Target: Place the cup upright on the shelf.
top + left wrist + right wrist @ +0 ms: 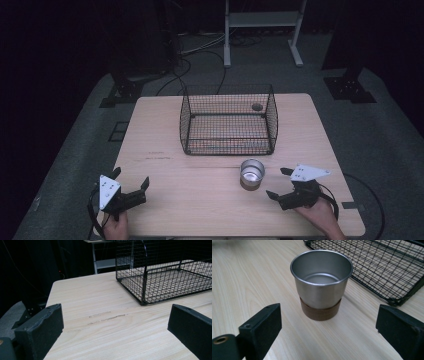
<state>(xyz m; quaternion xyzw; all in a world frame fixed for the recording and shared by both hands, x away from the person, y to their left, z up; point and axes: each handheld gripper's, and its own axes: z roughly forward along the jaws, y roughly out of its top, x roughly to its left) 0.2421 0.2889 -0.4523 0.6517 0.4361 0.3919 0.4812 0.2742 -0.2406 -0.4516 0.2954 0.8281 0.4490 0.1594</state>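
My right claw [279,183] is spread wide and empty, low over the tabletop [200,200], aimed at the metal cup [321,281]; my left claw [131,181] is likewise spread, holding nothing; I judge this the approach before a grasp; next I must advance until the jaws flank the cup wall, then close. Cup: upright, empty, brushed steel, sitting on a brown round base [320,312]; just in front of the wire basket [228,121], not touching.
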